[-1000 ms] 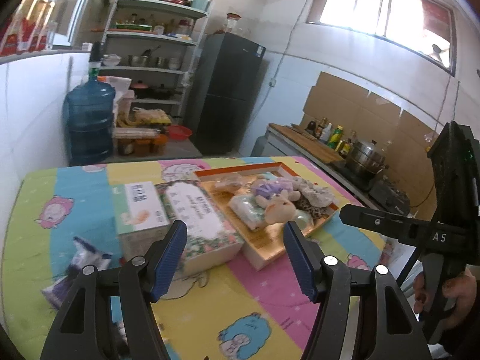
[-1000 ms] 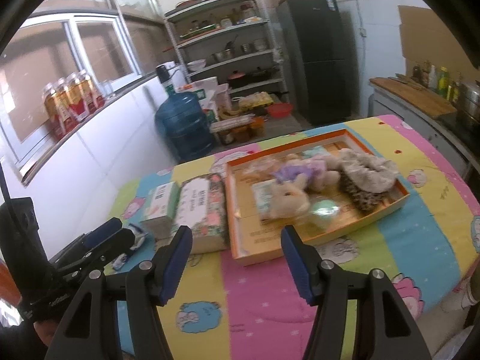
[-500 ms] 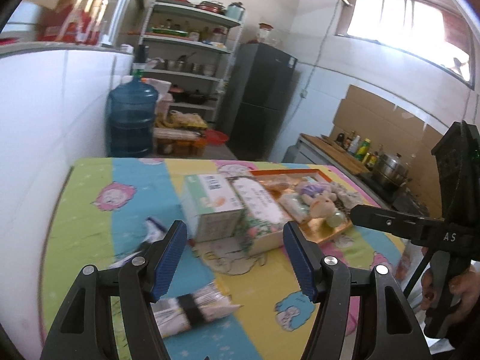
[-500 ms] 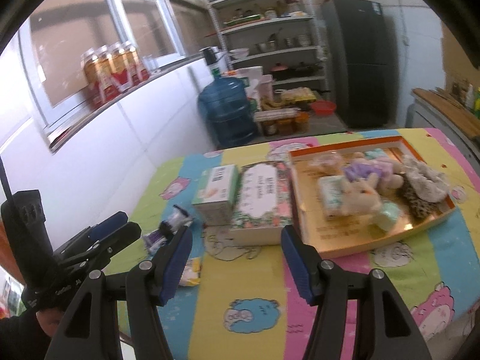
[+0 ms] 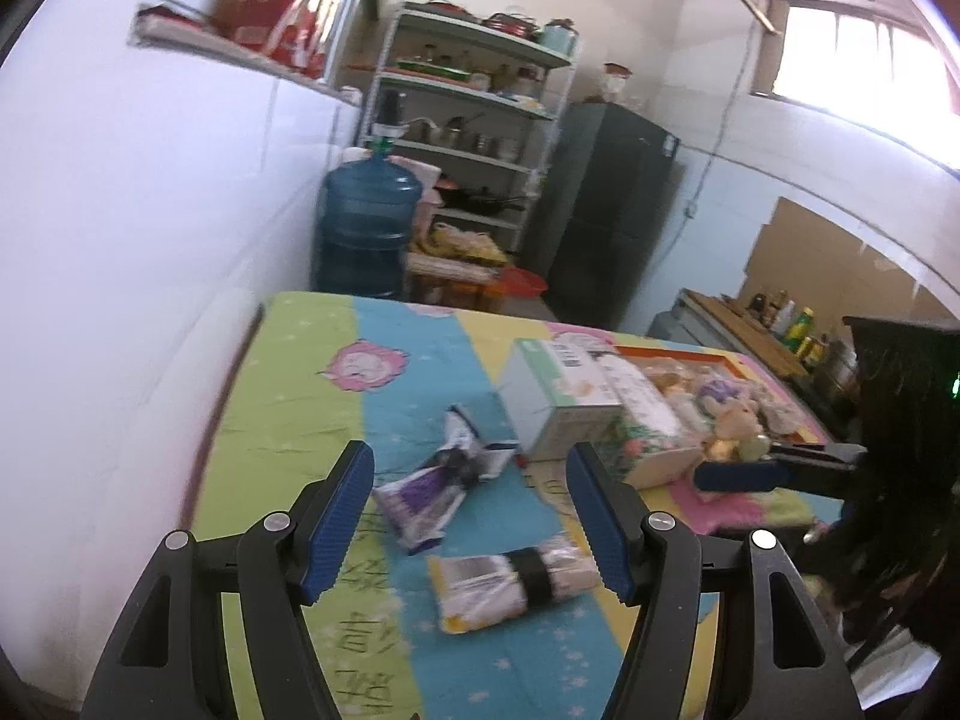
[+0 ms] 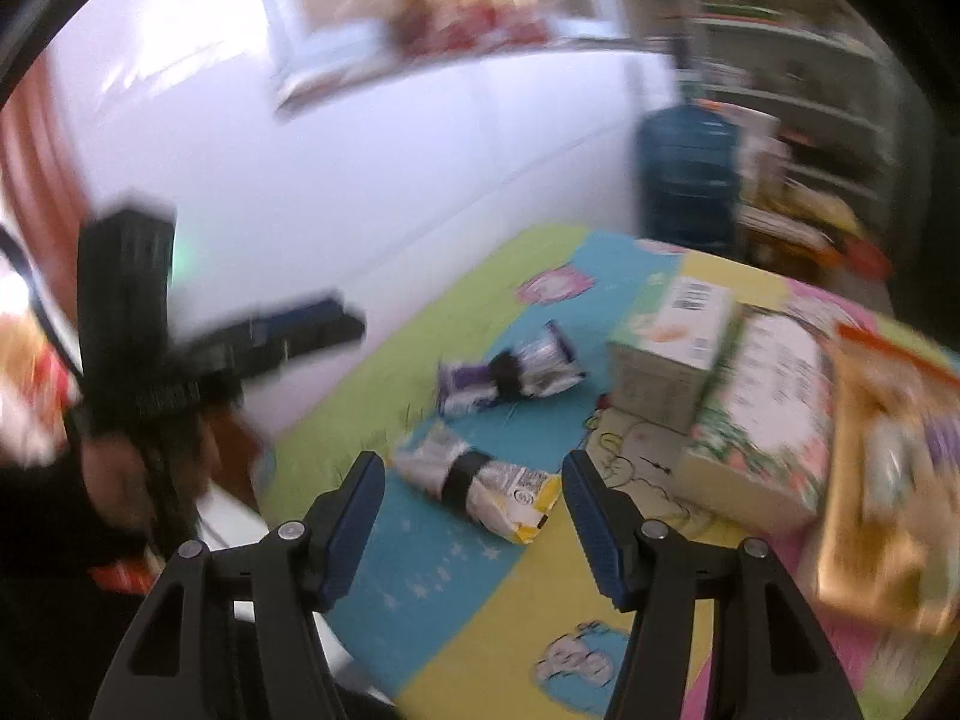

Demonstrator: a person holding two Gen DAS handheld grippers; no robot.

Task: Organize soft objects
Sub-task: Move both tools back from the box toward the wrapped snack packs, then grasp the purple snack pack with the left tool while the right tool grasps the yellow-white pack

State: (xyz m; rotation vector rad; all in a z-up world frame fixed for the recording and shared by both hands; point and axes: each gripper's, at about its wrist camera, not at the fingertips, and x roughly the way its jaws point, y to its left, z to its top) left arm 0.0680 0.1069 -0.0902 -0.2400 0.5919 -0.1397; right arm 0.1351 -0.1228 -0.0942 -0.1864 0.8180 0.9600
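Your surface (image 5: 288, 396) with its colourful cloth fills the lower frame. At right sit the orange tray (image 5: 678, 354) of soft toys and two boxes (image 5: 558, 402). Two banded packets (image 5: 510, 588) lie at centre. Your left gripper (image 5: 468, 516) and right gripper (image 6: 474, 522) hang above them, fingers wide and empty.

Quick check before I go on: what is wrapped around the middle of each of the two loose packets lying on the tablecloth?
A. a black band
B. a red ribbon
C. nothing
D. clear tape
A: a dark black band cinches the yellow-edged packet at its waist, and the purple packet behind it has one too; both lie loose on the tablecloth.
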